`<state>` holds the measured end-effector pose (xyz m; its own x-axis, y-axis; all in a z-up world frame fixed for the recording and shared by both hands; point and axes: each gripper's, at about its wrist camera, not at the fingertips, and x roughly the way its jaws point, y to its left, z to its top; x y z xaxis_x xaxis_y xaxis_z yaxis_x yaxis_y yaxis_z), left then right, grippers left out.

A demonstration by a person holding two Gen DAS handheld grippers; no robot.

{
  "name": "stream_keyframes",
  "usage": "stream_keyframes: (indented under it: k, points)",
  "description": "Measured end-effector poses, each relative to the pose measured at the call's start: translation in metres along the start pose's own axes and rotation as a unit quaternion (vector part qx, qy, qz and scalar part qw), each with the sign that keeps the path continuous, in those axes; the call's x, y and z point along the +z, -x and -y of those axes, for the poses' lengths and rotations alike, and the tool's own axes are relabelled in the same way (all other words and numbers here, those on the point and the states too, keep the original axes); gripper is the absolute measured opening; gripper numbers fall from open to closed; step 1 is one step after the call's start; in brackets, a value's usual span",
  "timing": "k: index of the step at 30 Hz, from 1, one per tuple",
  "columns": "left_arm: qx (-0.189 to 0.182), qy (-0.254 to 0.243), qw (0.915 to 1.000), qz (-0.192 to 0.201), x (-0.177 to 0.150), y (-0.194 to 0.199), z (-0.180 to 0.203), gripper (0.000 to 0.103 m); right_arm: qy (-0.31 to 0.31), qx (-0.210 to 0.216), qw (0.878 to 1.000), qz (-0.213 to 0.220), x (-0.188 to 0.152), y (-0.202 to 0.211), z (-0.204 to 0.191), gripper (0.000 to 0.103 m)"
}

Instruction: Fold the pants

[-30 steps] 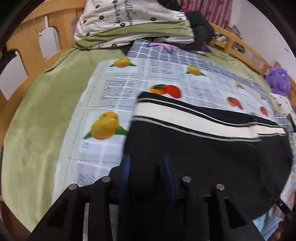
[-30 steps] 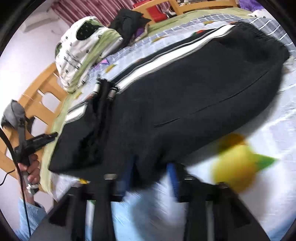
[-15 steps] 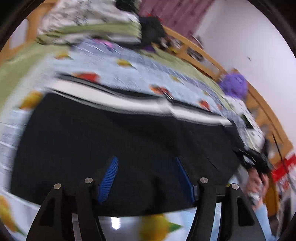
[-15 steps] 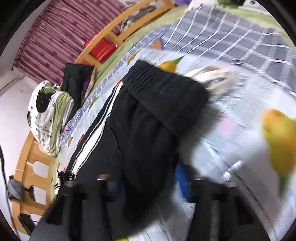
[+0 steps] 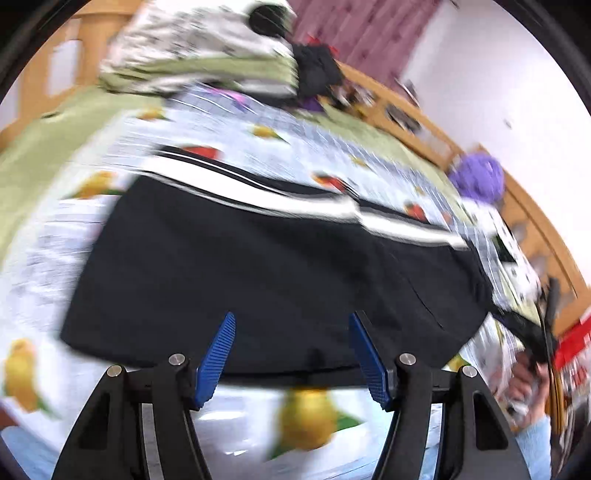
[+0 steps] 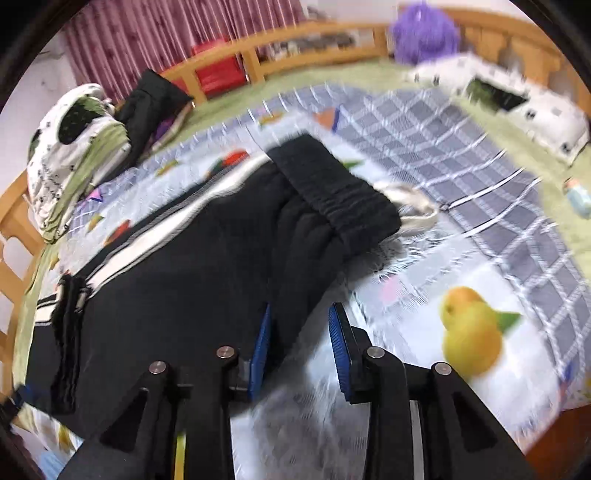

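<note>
Black pants (image 5: 258, 266) with a white side stripe lie folded lengthwise on the fruit-print sheet (image 5: 44, 266). In the left wrist view my left gripper (image 5: 290, 354) is open and empty, hovering above the pants' near edge. In the right wrist view the pants (image 6: 192, 280) stretch left, with the elastic waistband (image 6: 332, 199) and a white drawstring (image 6: 413, 210) at the right end. My right gripper (image 6: 299, 343) is open, its blue pads (image 6: 263, 339) just above the near edge close to the waistband, with no cloth gripped.
A heap of bedding (image 5: 199, 55) lies at the head of the bed, inside a wooden bed rail (image 6: 288, 48). A purple plush (image 6: 424, 26) and a white pillow (image 6: 517, 99) lie at the far side. A small bottle (image 6: 576, 195) rests on the green blanket.
Both grippers were shut on the pants' edge a second ago. They have let go, opened and swung over the flat pants. The pants now lie on the sheet.
</note>
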<state>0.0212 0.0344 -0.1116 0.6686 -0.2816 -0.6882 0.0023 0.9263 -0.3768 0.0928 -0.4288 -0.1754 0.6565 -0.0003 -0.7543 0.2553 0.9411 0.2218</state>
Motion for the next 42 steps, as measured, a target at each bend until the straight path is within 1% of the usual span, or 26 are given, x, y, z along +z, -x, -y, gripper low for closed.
stream_keyframes:
  k: [1,4,6,9,13,16,19,24,26,27,28,29,30,32,33,36,38,39,41,42]
  points:
    - [0.008,0.013,0.9998,0.013,-0.001,0.012,-0.017,0.062,0.010,0.000,1.000,0.004,-0.005,0.009,-0.006,0.036]
    - [0.028,0.049,0.9976,0.040,-0.004,0.031,-0.056,0.061,0.052,-0.010,0.999,0.003,-0.020,0.023,-0.036,0.036]
    - [0.042,0.072,0.9953,0.048,-0.006,0.037,-0.077,0.060,0.069,-0.011,0.997,0.012,-0.031,0.033,-0.051,0.036]
    - [0.049,0.098,0.9930,0.044,-0.011,0.035,-0.105,0.058,0.087,0.004,0.996,0.026,-0.045,0.044,-0.080,0.036]
    - [0.060,0.101,0.9924,0.036,-0.013,0.018,-0.124,0.055,0.075,0.020,0.995,0.055,-0.055,0.055,-0.109,0.036]
    - [0.046,0.105,0.9933,0.012,-0.013,0.001,-0.130,0.049,0.075,0.049,0.995,0.038,-0.057,0.049,-0.133,0.036]
    - [0.053,0.098,0.9936,0.019,-0.015,-0.004,-0.130,0.047,0.079,0.070,0.994,0.013,-0.064,0.035,-0.151,0.036]
    - [0.055,0.077,0.9954,0.014,-0.017,-0.004,-0.128,0.045,0.087,0.062,0.994,-0.031,-0.078,0.004,-0.169,0.036]
    - [0.043,0.085,0.9954,0.008,-0.016,-0.001,-0.132,0.045,0.091,0.057,0.993,-0.051,-0.082,-0.007,-0.175,0.036]
    - [0.035,0.092,0.9952,0.005,-0.015,0.000,-0.135,0.045,0.090,0.052,0.993,-0.054,-0.083,-0.008,-0.178,0.035]
    - [0.017,0.105,0.9943,0.003,-0.014,0.001,-0.140,0.044,0.090,0.055,0.993,-0.051,-0.082,-0.006,-0.181,0.034]
    - [-0.002,0.121,0.9927,0.001,-0.015,0.002,-0.146,0.044,0.090,0.067,0.993,-0.048,-0.081,-0.002,-0.185,0.034]
    - [-0.020,0.137,0.9904,-0.001,-0.015,0.002,-0.152,0.044,0.087,0.092,0.991,-0.046,-0.079,0.004,-0.191,0.034]
    - [-0.052,0.160,0.9857,-0.004,-0.017,0.002,-0.162,0.042,0.084,0.126,0.988,-0.040,-0.076,0.013,-0.202,0.034]
    - [-0.058,0.161,0.9852,-0.005,-0.017,0.002,-0.162,0.042,0.089,0.147,0.984,-0.033,-0.075,0.020,-0.212,0.034]
    - [-0.064,0.147,0.9871,-0.007,-0.017,0.000,-0.159,0.042,0.126,0.173,0.977,-0.014,-0.080,0.031,-0.242,0.034]
    - [-0.065,0.145,0.9873,-0.007,-0.016,-0.003,-0.158,0.042,0.148,0.179,0.972,-0.018,-0.089,0.029,-0.255,0.034]
    - [-0.069,0.147,0.9868,-0.007,-0.016,-0.004,-0.159,0.042,0.156,0.175,0.972,-0.027,-0.096,0.023,-0.260,0.034]
    - [-0.079,0.156,0.9846,-0.008,-0.015,-0.007,-0.162,0.042,0.165,0.153,0.973,-0.055,-0.111,0.007,-0.263,0.033]
    - [-0.083,0.159,0.9837,-0.009,-0.015,-0.007,-0.163,0.042,0.170,0.141,0.972,-0.073,-0.123,-0.005,-0.262,0.033]
